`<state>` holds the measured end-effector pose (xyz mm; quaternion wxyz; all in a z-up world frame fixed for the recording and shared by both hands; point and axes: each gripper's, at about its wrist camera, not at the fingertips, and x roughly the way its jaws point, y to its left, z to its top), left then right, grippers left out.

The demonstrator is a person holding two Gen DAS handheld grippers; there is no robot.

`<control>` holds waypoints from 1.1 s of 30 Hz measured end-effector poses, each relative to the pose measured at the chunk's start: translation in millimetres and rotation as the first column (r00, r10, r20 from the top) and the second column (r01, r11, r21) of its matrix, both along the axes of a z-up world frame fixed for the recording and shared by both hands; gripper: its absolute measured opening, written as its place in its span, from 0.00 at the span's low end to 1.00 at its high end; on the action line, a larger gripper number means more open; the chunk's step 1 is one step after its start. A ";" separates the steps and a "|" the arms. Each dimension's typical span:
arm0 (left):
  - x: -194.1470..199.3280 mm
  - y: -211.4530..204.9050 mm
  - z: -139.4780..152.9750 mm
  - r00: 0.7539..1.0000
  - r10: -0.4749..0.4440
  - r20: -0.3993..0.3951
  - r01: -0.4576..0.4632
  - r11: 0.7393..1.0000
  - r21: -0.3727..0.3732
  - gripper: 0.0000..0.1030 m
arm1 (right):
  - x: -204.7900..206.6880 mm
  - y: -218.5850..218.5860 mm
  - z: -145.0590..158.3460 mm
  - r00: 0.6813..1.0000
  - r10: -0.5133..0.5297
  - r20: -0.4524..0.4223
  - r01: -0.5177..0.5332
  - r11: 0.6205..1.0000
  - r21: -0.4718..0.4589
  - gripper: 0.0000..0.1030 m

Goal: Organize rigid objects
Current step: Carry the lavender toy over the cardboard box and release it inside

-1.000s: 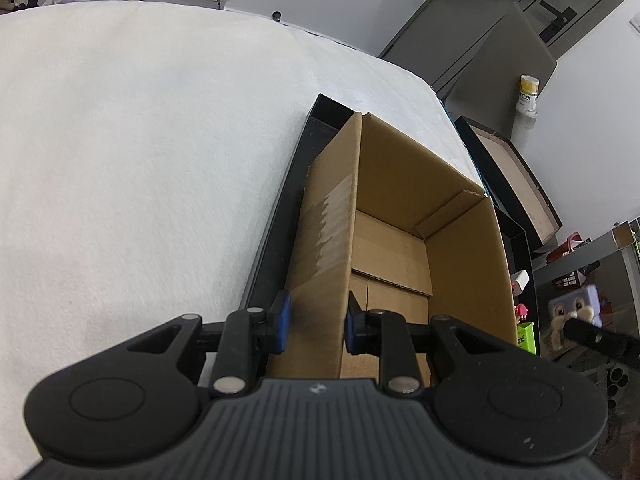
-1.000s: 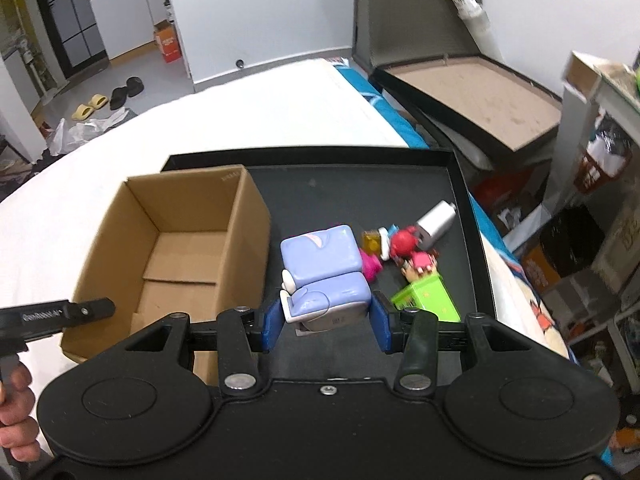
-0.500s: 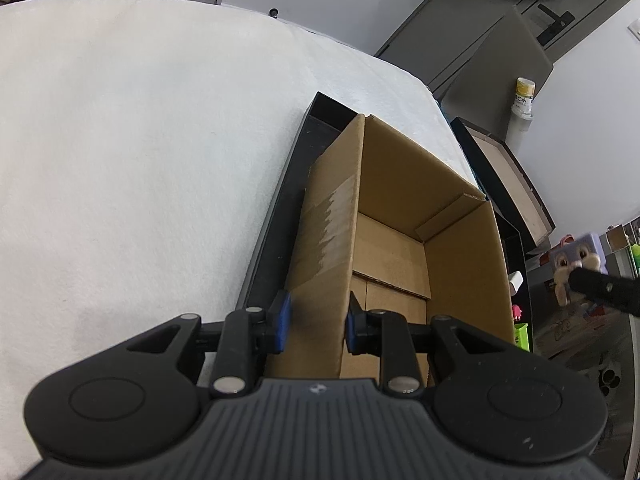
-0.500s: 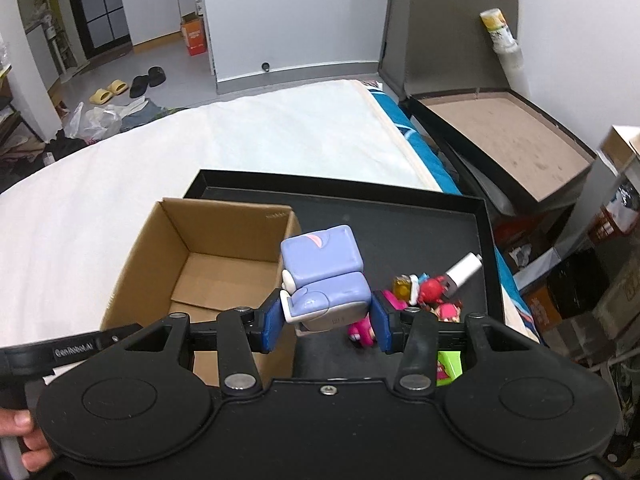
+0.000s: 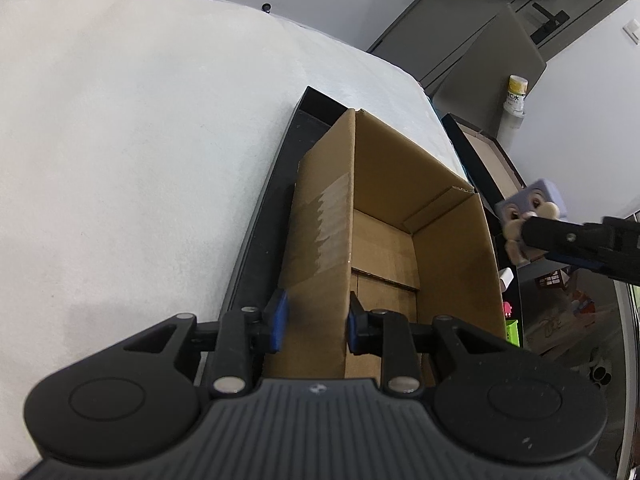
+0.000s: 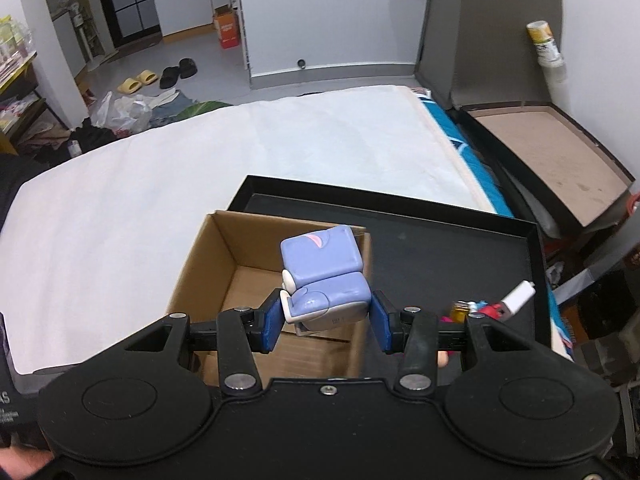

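Observation:
An open cardboard box [image 5: 400,208] [image 6: 224,264] stands in the left part of a black tray [image 6: 440,240] [image 5: 256,240]. My left gripper [image 5: 316,322] is shut on the box's near left wall, one pad outside and one inside. My right gripper [image 6: 326,322] is shut on a purple blocky toy figure [image 6: 320,268] [image 5: 532,204] and holds it in the air over the box's right wall. In the left wrist view the toy hangs just right of the box's rim. Several small toys [image 6: 480,308] and a white piece [image 6: 518,294] lie in the tray's right part.
The tray rests on a white sheet [image 6: 160,184] [image 5: 140,140] that spreads wide to the left and back. An open black case with a brown inside [image 6: 552,148] stands beyond the right edge, with a bottle [image 6: 546,44] above it. Slippers [image 6: 160,74] and bags lie on the floor.
My right gripper has carried the purple toy leftward, from above the tray's small toys to above the box's right wall. The left gripper has kept its hold on the box.

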<state>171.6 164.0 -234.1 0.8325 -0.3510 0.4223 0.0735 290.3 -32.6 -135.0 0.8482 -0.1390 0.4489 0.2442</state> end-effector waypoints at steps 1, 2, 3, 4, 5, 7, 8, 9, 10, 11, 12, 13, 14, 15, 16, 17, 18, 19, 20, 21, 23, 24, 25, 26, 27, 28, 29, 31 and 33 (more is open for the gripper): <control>-0.2 0.4 -0.2 1.000 0.001 0.000 -0.001 1.000 -0.002 0.26 | -0.3 2.9 -1.2 1.000 0.005 -0.002 -0.005 1.000 -0.002 0.43; -0.4 0.4 -0.4 1.000 0.002 0.001 -0.002 1.000 -0.004 0.26 | -0.2 6.0 -2.5 1.000 0.011 -0.005 -0.012 1.000 -0.004 0.43; -0.5 0.9 -0.7 1.000 0.001 0.001 -0.001 1.000 -0.005 0.26 | -0.2 9.0 -3.8 1.000 0.016 -0.007 -0.016 1.000 -0.004 0.43; -0.3 0.7 -0.7 1.000 0.001 0.001 -0.001 1.000 -0.005 0.26 | 0.0 12.3 -5.4 1.000 0.021 -0.011 -0.021 1.000 -0.004 0.43; -0.4 0.8 -0.8 1.000 0.002 0.001 -0.002 1.000 -0.005 0.26 | 0.0 14.8 -6.4 1.000 0.024 -0.014 -0.024 1.000 -0.004 0.43; -0.4 0.4 -0.5 1.000 0.002 0.001 -0.002 1.000 -0.005 0.26 | 0.3 20.2 -8.7 0.999 0.031 -0.020 -0.031 1.000 -0.003 0.43; -0.4 -0.2 -0.3 1.000 0.000 0.002 0.000 1.000 -0.002 0.26 | 0.4 23.2 -10.3 0.999 0.035 -0.024 -0.035 0.999 -0.002 0.43; -0.1 -0.2 -0.1 1.000 -0.001 0.002 0.001 1.000 -0.001 0.26 | 0.7 25.9 -11.9 0.999 0.038 -0.029 -0.038 0.999 0.000 0.43; -0.2 0.0 -0.3 1.000 -0.001 0.002 0.001 1.000 -0.001 0.26 | 1.6 29.6 -13.4 0.999 0.039 -0.036 -0.039 0.999 0.003 0.43; -0.2 0.4 -0.4 1.000 0.000 0.003 0.000 1.000 -0.002 0.26 | 2.6 32.4 -15.1 0.998 0.041 -0.041 -0.041 0.999 0.005 0.43; -0.3 0.7 -0.6 1.000 0.000 0.003 0.000 1.000 -0.004 0.26 | 3.2 36.2 -16.5 0.998 0.046 -0.044 -0.046 0.999 0.007 0.43; -0.3 1.1 -0.7 1.000 0.001 0.003 -0.001 1.000 -0.005 0.26 | 3.0 39.5 -17.9 0.998 0.050 -0.047 -0.050 0.999 0.007 0.43; -0.5 1.5 -0.8 1.000 0.001 0.003 -0.001 1.000 -0.006 0.26 | 2.7 43.3 -19.5 0.997 0.053 -0.049 -0.053 0.999 0.006 0.43; -0.5 1.6 -0.7 1.000 0.001 0.003 -0.001 1.000 -0.006 0.26 | 3.5 46.3 -21.2 0.997 0.055 -0.053 -0.055 0.998 0.005 0.43; -0.6 1.6 -0.8 1.000 0.001 0.003 -0.001 1.000 -0.006 0.26 | 4.0 49.1 -22.8 0.997 0.057 -0.058 -0.057 0.998 0.005 0.43; -0.7 1.6 -0.8 1.000 0.001 0.003 -0.001 1.000 -0.007 0.26 | 4.8 51.0 -24.3 0.996 0.059 -0.062 -0.058 0.998 0.006 0.43; -0.6 1.6 -0.7 1.000 0.002 0.003 -0.002 1.000 -0.007 0.26 | 4.9 53.3 -25.8 0.996 0.062 -0.066 -0.062 0.998 0.007 0.43; -0.7 2.3 -0.5 1.000 0.002 0.003 -0.002 1.000 -0.007 0.26 | 5.1 55.4 -26.8 0.996 0.065 -0.069 -0.064 0.998 0.007 0.43; -0.7 2.3 -0.6 1.000 0.002 0.003 -0.002 1.000 -0.008 0.26 | 6.1 58.1 -28.0 0.995 0.066 -0.072 -0.065 0.998 0.007 0.43; -0.7 2.3 -0.5 1.000 0.002 0.004 -0.002 1.000 -0.007 0.26 | 6.6 59.8 -29.4 0.995 0.066 -0.074 -0.065 0.998 0.006 0.43; -0.8 2.4 -0.5 1.000 0.002 0.005 -0.002 1.000 -0.009 0.26 | 7.5 63.8 -32.6 0.995 0.066 -0.076 -0.067 0.998 0.001 0.43; -1.0 2.8 -0.6 1.000 0.003 0.005 -0.003 1.000 -0.011 0.26 | 8.3 65.6 -34.4 0.995 0.065 -0.080 -0.065 0.998 0.001 0.43; -1.0 3.3 -0.6 1.000 0.003 0.005 -0.003 1.000 -0.013 0.26 | 9.0 67.5 -36.3 0.994 0.062 -0.085 -0.062 0.998 0.003 0.43; -1.0 3.6 -0.6 1.000 0.004 0.006 -0.004 1.000 -0.015 0.26 | 9.6 69.5 -38.3 0.994 0.063 -0.091 -0.062 0.998 0.005 0.44; -1.2 4.0 -0.8 1.000 0.005 0.006 -0.005 1.000 -0.015 0.26 | 9.9 71.0 -39.9 0.993 0.065 -0.096 -0.065 0.998 0.006 0.45; -1.2 4.6 -0.9 1.000 0.005 0.006 -0.005 1.000 -0.016 0.26 | 10.1 71.2 -40.8 0.993 0.067 -0.102 -0.067 0.998 0.012 0.45; -1.2 4.6 -1.0 1.000 0.007 0.004 -0.007 1.000 -0.014 0.27 | 9.9 70.8 -40.1 0.992 0.069 -0.102 -0.068 0.997 0.021 0.47; -1.9 5.5 -0.8 1.000 0.013 0.007 -0.013 1.000 -0.015 0.26 | 9.6 69.5 -38.2 0.992 0.071 -0.100 -0.069 0.997 0.025 0.49; -2.6 5.5 -1.4 1.000 0.013 0.007 -0.013 1.000 -0.023 0.27 | 8.6 65.9 -35.0 0.993 0.073 -0.095 -0.071 0.997 0.022 0.52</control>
